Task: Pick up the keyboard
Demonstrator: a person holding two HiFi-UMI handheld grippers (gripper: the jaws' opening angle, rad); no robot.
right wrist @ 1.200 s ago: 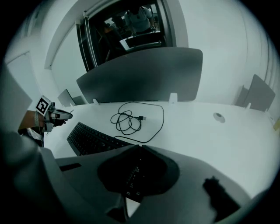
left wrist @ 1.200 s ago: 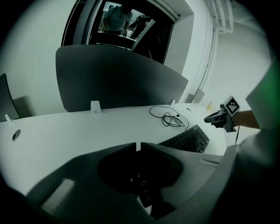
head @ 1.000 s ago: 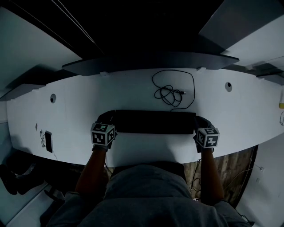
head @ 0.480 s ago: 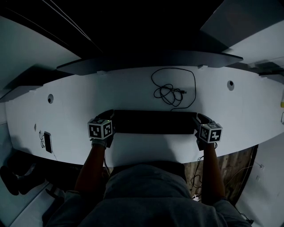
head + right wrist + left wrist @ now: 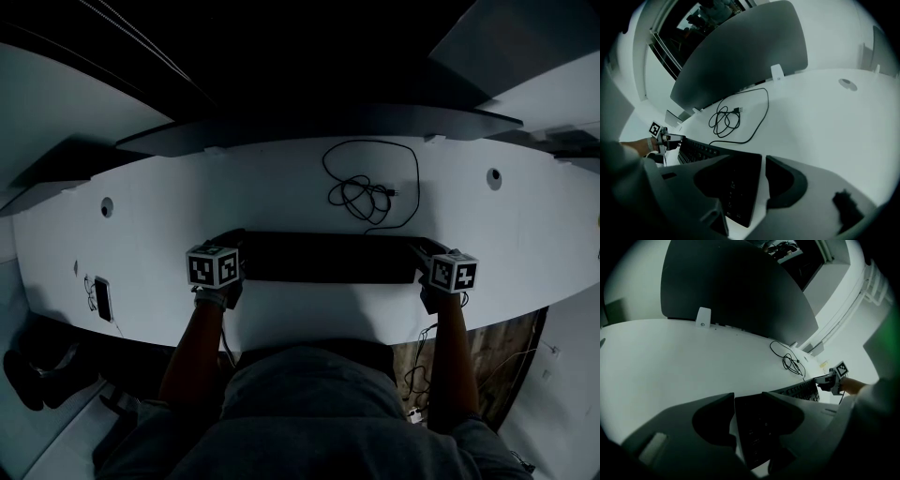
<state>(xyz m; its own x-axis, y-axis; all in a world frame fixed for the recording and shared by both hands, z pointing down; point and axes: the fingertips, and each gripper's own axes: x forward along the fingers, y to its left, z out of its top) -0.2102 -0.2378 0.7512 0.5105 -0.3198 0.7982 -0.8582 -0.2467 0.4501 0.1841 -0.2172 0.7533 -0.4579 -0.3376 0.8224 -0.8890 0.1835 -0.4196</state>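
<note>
Left tool (image 5: 228, 248) and right tool (image 5: 424, 251) just spread wide, each loosely straddling one keyboard (image 5: 323, 259) end, near the bench (image 5: 187, 197) front edge.

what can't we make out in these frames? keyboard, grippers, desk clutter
- Black rectangular keyboard: ends covered by marker cubes in head view; key legends too dark everywhere.
- Left gripper, right gripper: jaws have just been opening, a keyboard end between each; contact underneath hidden by the jaws.
- Small dark flat object at the white desk's left edge: too small and dim, head view.
</note>
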